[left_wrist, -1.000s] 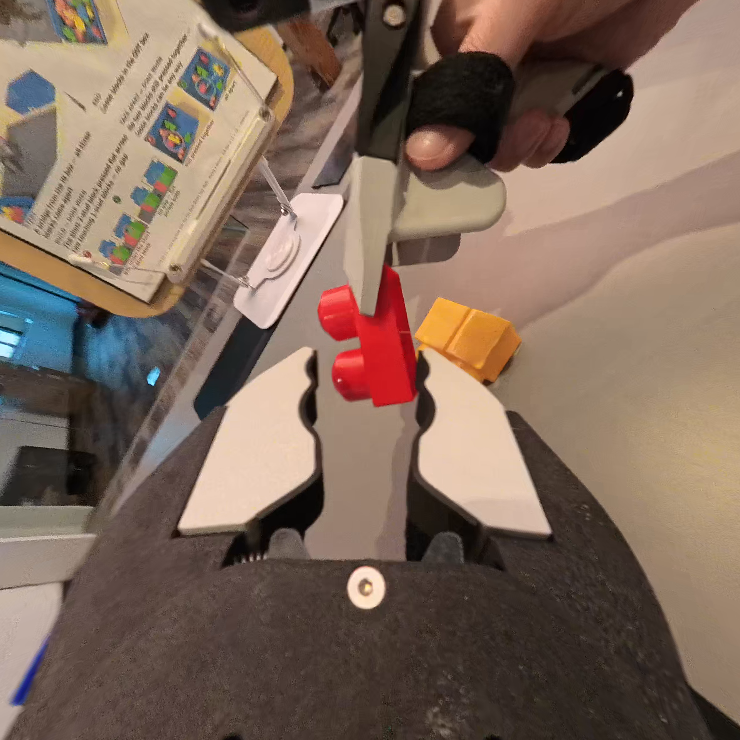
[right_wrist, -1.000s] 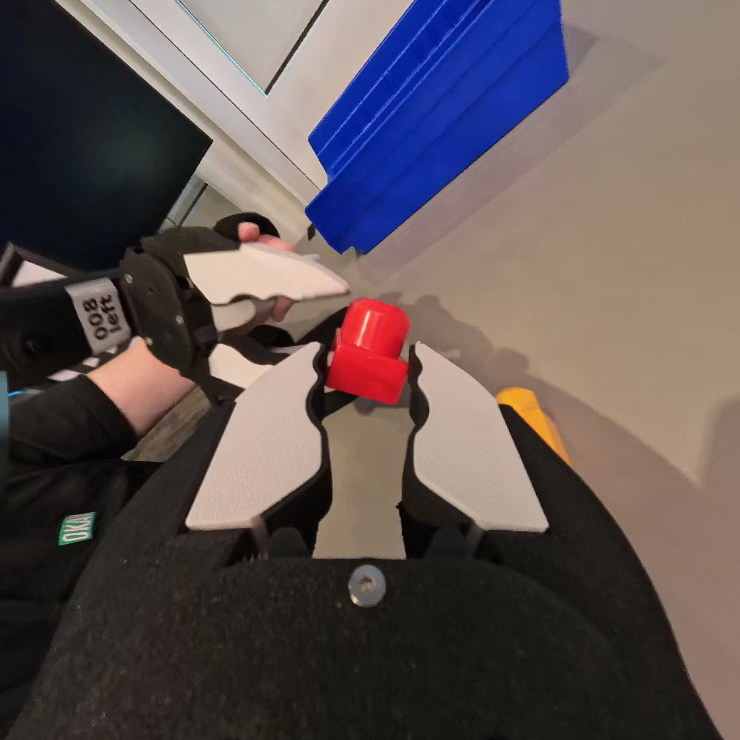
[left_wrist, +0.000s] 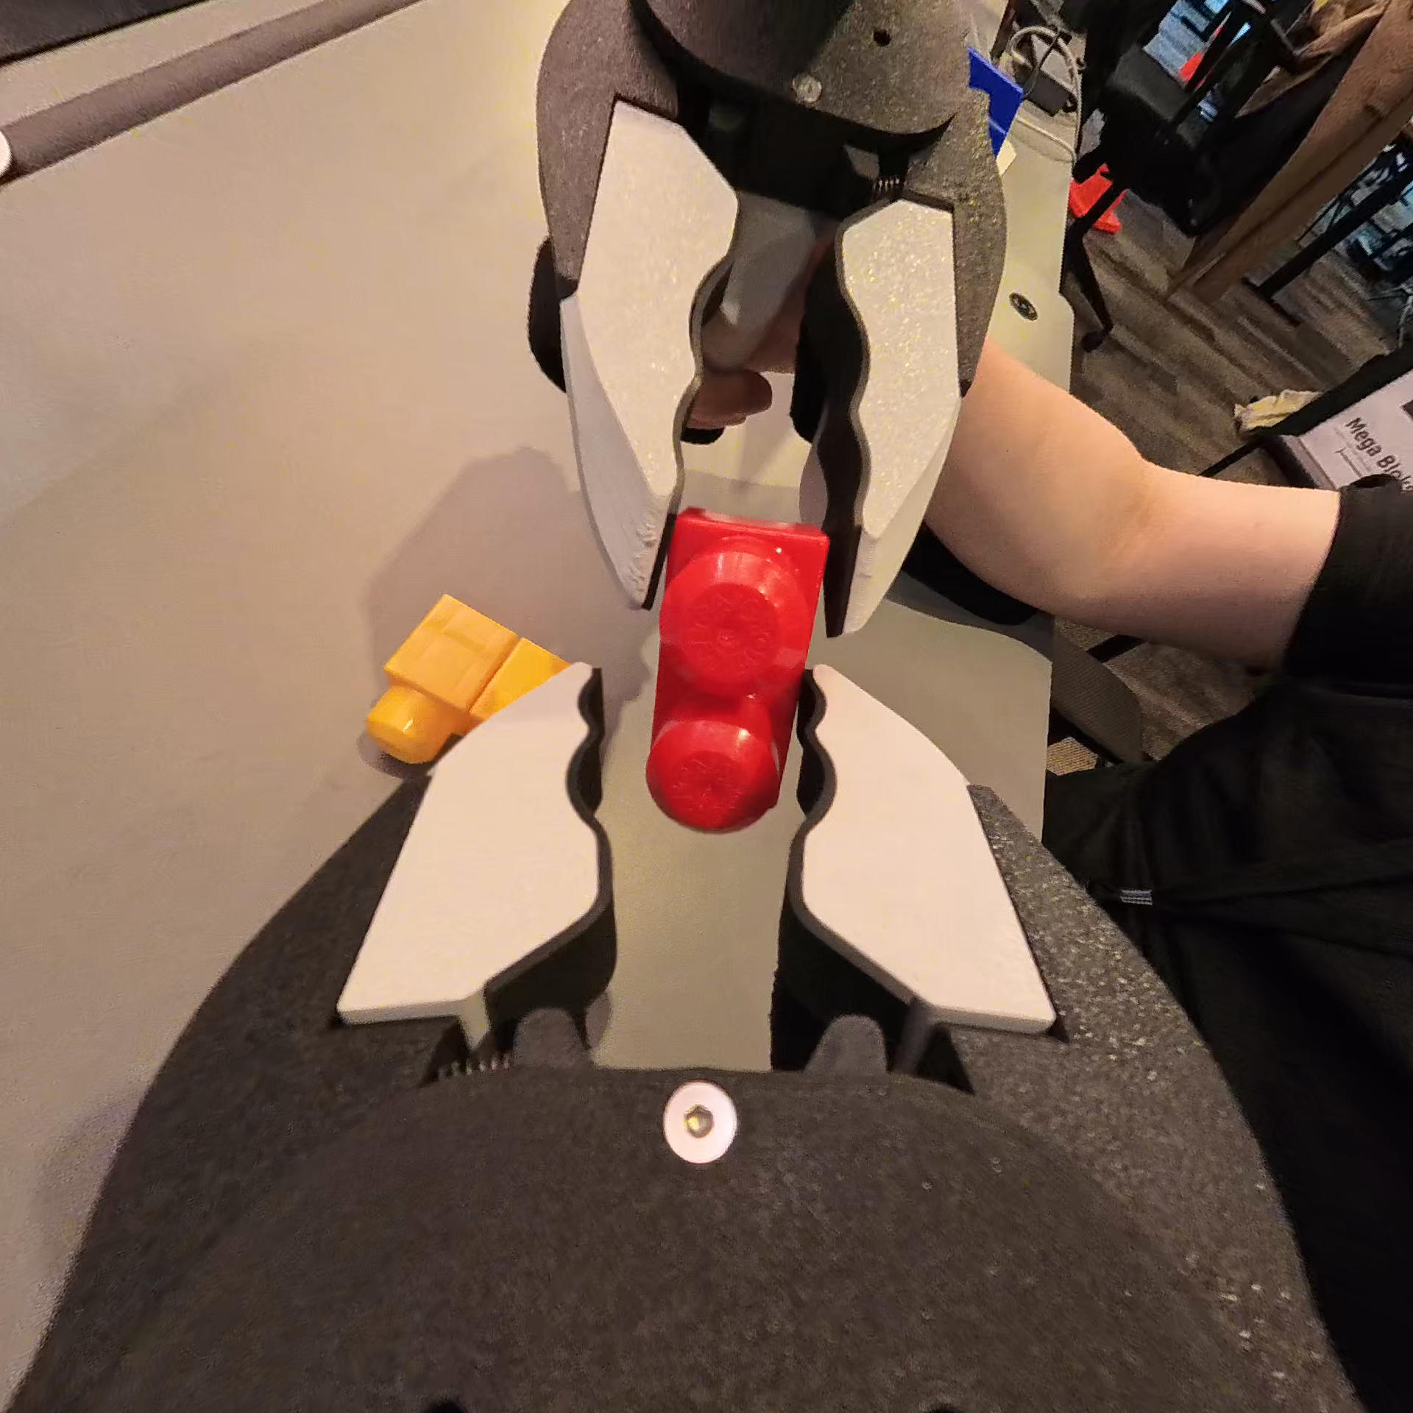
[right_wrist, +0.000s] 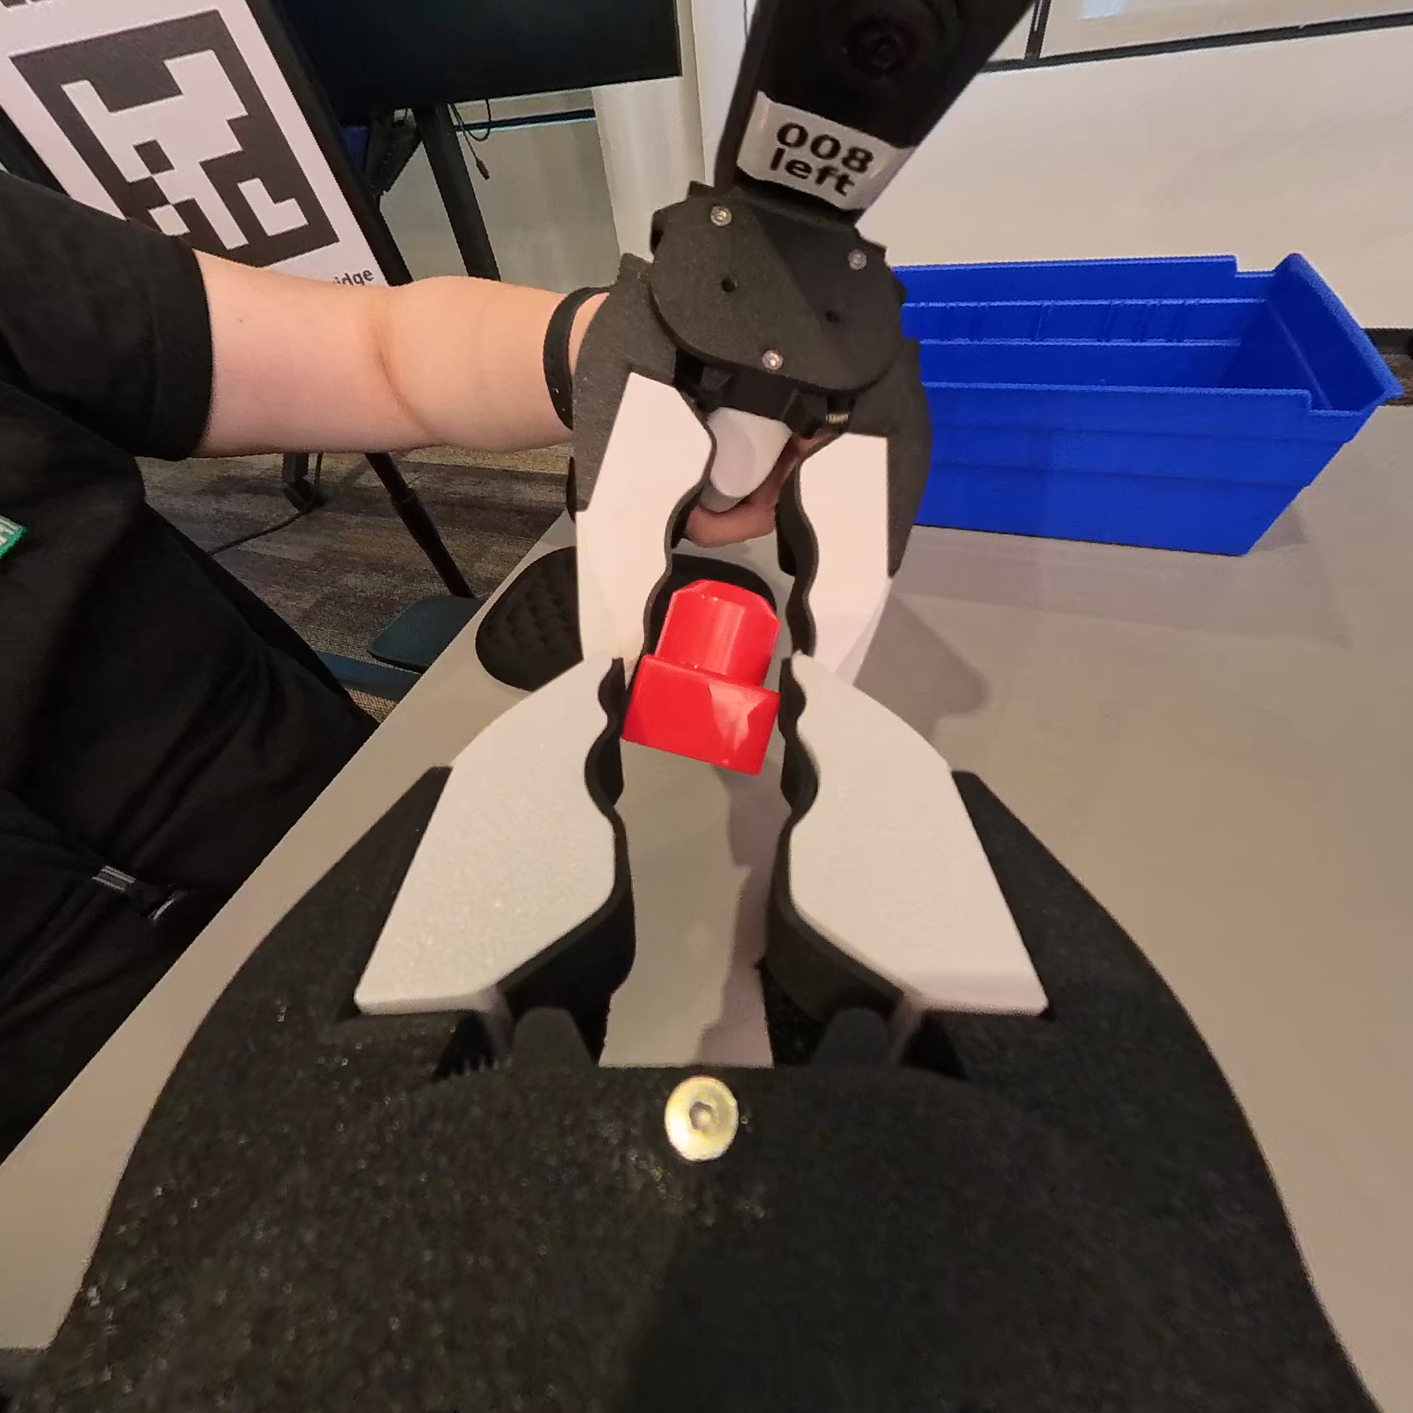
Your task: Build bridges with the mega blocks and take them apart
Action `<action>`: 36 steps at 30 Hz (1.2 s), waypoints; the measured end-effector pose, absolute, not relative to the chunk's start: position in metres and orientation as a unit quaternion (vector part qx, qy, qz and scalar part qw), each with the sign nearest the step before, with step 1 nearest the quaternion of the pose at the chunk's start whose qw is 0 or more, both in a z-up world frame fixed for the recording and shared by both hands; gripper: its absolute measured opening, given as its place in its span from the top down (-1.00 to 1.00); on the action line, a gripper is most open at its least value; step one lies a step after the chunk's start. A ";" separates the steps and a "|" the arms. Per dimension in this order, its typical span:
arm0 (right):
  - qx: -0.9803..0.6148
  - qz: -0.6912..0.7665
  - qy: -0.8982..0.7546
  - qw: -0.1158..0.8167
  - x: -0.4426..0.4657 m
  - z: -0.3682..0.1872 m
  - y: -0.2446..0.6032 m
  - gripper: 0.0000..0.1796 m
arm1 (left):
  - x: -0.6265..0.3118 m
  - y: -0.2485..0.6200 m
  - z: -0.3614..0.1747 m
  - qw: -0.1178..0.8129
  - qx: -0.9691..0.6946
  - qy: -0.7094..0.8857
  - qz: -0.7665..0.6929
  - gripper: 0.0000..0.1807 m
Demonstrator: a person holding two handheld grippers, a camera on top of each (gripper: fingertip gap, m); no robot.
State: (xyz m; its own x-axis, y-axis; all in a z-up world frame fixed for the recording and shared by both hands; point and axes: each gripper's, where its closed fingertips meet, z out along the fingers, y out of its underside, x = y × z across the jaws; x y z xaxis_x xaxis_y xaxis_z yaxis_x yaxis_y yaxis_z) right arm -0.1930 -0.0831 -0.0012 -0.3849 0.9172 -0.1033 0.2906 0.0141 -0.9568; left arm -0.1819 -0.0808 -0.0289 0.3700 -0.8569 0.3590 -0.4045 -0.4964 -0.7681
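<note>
- found the red block at the centre of both frames, two round studs turned toward the left wrist camera.
- saw the right gripper closed on that block, one finger pressed against each side of its square base.
- in the left wrist view, watched that same gripper reach down from the top of the frame, tips clamped on the upper end of the block.
- saw the left gripper parted a little, fingers flanking the studs; right finger about touching, a clear gap at the left finger.
- could not tell for sure whether the block hung clear of the table; noted a shadow on the surface behind it.
- spotted a yellow block lying on its side on the table, left of centre, just beyond the left finger and partly hidden by it.
- noted a blue bin on the table at the right of the right wrist view.
- noted a bare forearm coming in from the left there, with a board bearing a black-and-white square pattern in the upper left.
</note>
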 end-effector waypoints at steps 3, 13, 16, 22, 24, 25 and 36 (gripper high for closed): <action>-0.464 0.527 -0.648 0.296 -0.193 -0.001 -0.085 0.58 | -0.183 -0.080 -0.033 0.285 -0.780 0.404 -0.383 0.38; -0.459 0.527 -0.650 0.300 -0.193 0.000 -0.086 0.58 | -0.176 -0.082 -0.036 0.275 -0.774 0.403 -0.403 0.42; -0.459 0.527 -0.650 0.300 -0.193 -0.001 -0.086 0.58 | -0.172 -0.086 -0.035 0.274 -0.764 0.411 -0.414 0.56; -0.457 0.547 -0.634 0.299 -0.192 0.004 -0.084 0.58 | -0.171 -0.084 -0.030 0.300 -0.754 0.414 -0.412 0.59; -0.459 0.551 -0.627 0.304 -0.193 0.006 -0.082 0.58 | -0.173 -0.083 -0.027 0.308 -0.754 0.406 -0.414 0.59; -0.467 0.547 -0.623 0.307 -0.194 0.006 -0.079 0.52 | -0.174 -0.082 -0.026 0.311 -0.753 0.403 -0.417 0.59; -0.637 0.303 -0.654 0.273 -0.170 -0.060 -0.032 0.13 | -0.231 -0.069 -0.026 0.349 -0.788 0.330 -0.385 0.60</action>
State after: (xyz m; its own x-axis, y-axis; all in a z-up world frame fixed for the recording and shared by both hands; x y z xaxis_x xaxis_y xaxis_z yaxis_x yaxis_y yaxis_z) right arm -0.1698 -0.0317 -0.0604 -0.0404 0.9988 -0.0287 0.6673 0.0056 -0.7448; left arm -0.2310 -0.0692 -0.0262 0.4853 -0.7891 0.3766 -0.2519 -0.5387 -0.8040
